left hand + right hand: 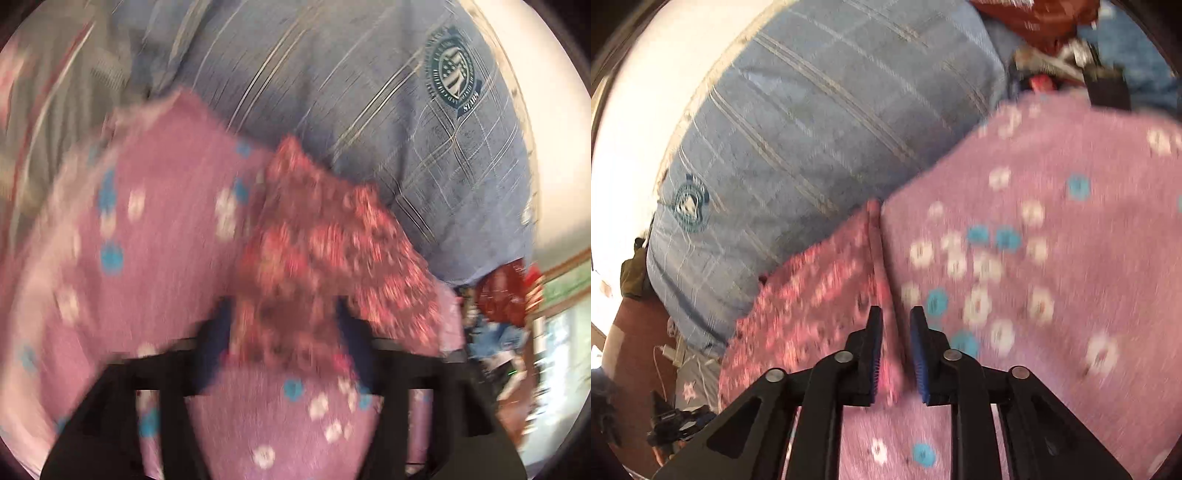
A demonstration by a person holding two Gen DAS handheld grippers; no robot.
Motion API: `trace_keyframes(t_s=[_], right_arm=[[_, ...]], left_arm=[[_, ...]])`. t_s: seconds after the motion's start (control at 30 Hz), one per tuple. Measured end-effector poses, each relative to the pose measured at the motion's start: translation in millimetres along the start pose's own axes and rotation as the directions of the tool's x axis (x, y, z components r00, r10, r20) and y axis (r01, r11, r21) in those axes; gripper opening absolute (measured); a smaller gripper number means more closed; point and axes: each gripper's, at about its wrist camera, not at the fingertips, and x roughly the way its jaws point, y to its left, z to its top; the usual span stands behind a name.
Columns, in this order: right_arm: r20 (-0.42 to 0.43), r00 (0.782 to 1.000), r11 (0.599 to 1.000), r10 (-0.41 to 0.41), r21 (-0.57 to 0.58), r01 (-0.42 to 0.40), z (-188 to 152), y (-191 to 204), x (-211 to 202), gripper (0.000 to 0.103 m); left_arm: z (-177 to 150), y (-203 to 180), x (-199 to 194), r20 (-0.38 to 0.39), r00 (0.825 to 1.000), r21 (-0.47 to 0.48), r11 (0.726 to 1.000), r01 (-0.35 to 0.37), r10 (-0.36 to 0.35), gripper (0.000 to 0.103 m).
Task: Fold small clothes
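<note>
Two wrist views, both blurred by motion, look down along the grippers at a small pink garment (1052, 240) dotted with white and blue flowers. It lies spread over a blue checked cushion (812, 129) bearing a round crest, and fills the lower half of each view.

A second fabric in a red-and-white floral print (325, 251) — perhaps a panel or lining of the same piece, it is too blurred to tell — meets the pink cloth along a seam.

In the left view, the left gripper (284, 354) has its jaws standing wide, with a bunch of the red print rising between them at 6 o'clock; the pads do not appear to press on it, though blur leaves some doubt.

In the right view, the right gripper (895, 347) has its jaws narrowly parted, straddling the seam ridge at 6 o'clock without visibly pinching it.

The step in hand looks like a re-grasp partway through a fold. The next move likely calls for each pair of jaws to close on an edge — then carry it across evenly, keeping the cloth from bunching.
</note>
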Motion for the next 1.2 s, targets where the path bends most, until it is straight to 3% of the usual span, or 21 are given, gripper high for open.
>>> trace_keyframes(t_s=[0.07, 0.13, 0.3, 0.4, 0.47, 0.5, 0.53, 0.6, 0.67, 0.7, 0.73, 0.77, 0.8, 0.83, 0.87, 0.93, 1.0, 1.03, 1.1, 1.17, 1.2], right_arm=[[-0.022, 1.0, 1.0, 0.011, -0.002, -0.011, 17, 10, 16, 0.041], [-0.063, 0.997, 0.999, 0.032, -0.005, -0.033, 33, 15, 40, 0.046], [-0.144, 0.99, 1.0, -0.007, 0.002, 0.007, 59, 32, 123, 0.047], [-0.208, 0.977, 0.999, -0.044, -0.022, 0.04, 64, 37, 163, 0.047], [-0.24, 0.97, 0.998, -0.036, -0.048, 0.025, 65, 41, 180, 0.043], [-0.244, 0.969, 0.997, -0.028, -0.071, 0.011, 66, 45, 182, 0.02], [-0.235, 0.972, 0.993, -0.017, -0.115, -0.011, 67, 52, 181, 0.007], [-0.153, 0.984, 0.984, 0.091, -0.139, -0.113, 71, 61, 161, 0.007], [-0.056, 0.985, 0.978, 0.166, -0.12, -0.172, 75, 60, 141, 0.006], [-0.03, 0.985, 0.98, 0.173, -0.1, -0.175, 76, 55, 139, 0.006], [-0.03, 0.988, 0.984, 0.153, -0.084, -0.155, 76, 49, 143, 0.006], [-0.056, 0.993, 0.991, 0.107, -0.07, -0.111, 75, 41, 152, 0.006], [-0.118, 0.993, 0.997, 0.029, -0.066, -0.037, 71, 33, 168, 0.006], [-0.204, 0.975, 0.994, -0.09, -0.076, 0.075, 62, 24, 184, 0.006], [-0.204, 0.974, 0.994, -0.094, -0.075, 0.08, 58, 22, 182, 0.005], [-0.119, 0.988, 0.992, -0.099, -0.09, 0.089, 57, 32, 155, 0.014], [-0.067, 0.997, 0.994, -0.037, -0.105, 0.03, 54, 43, 130, 0.014], [-0.044, 0.998, 0.992, 0.049, -0.116, -0.054, 48, 52, 111, 0.014], [-0.054, 0.99, 0.98, 0.133, -0.145, -0.14, 31, 63, 94, 0.017], [-0.088, 0.986, 0.971, 0.145, -0.18, -0.158, 12, 66, 89, 0.02], [-0.114, 0.986, 0.971, 0.122, -0.194, -0.142, -1, 65, 91, 0.02]], left_arm=[[26, -13, 13, 0.011, 0.999, 0.052, 0.998, -0.044, 0.043, 0.083], [56, -14, 37, -0.049, 0.997, 0.07, 0.996, -0.056, 0.06, 0.083], [95, 6, 111, -0.205, 0.975, 0.002, 0.996, -0.085, 0.084, 0.082], [101, 4, 138, -0.259, 0.965, -0.003, 0.999, -0.036, 0.034, 0.082], [100, -4, 148, -0.291, 0.957, 0.027, 1.0, 0.007, 0.001, 0.046], [100, -12, 151, -0.302, 0.953, 0.08, 0.997, -0.003, 0.027, 0.015], [101, -17, 150, -0.292, 0.955, 0.115, 0.993, -0.01, 0.044, 0.01], [107, -21, 137, -0.199, 0.98, 0.13, 0.991, 0.011, 0.015, 0.006], [115, -11, 129, -0.103, 0.994, 0.078, 0.996, 0.036, -0.028, 0.006], [117, -4, 131, -0.071, 0.997, 0.053, 0.999, -0.01, 0.014, 0.004], [118, 2, 137, -0.066, 0.994, 0.042, 0.996, -0.08, 0.082, 0.004], [117, 12, 150, -0.109, 0.982, 0.024, 0.988, -0.152, 0.153, 0.004], [114, 19, 156, -0.151, 0.976, -0.001, 0.988, -0.156, 0.154, 0.005], [113, 22, 152, -0.143, 0.981, -0.025, 0.991, -0.132, 0.128, 0.005], [111, 22, 144, -0.129, 0.986, -0.033, 0.993, -0.11, 0.105, 0.005], [107, 15, 119, -0.081, 0.994, -0.003, 0.997, -0.073, 0.072, 0.005], [96, -1, 95, -0.047, 0.998, 0.065, 0.997, -0.042, 0.046, 0.008], [88, -8, 88, -0.046, 0.999, 0.093, 0.996, -0.02, 0.024, 0.018], [64, -20, 81, -0.056, 0.998, 0.143, 0.99, -0.014, 0.022, 0.033], [48, -19, 89, -0.087, 0.994, 0.183, 0.982, -0.052, 0.069, 0.035], [38, -16, 100, -0.11, 0.984, 0.205, 0.972, -0.114, 0.139, 0.035]])
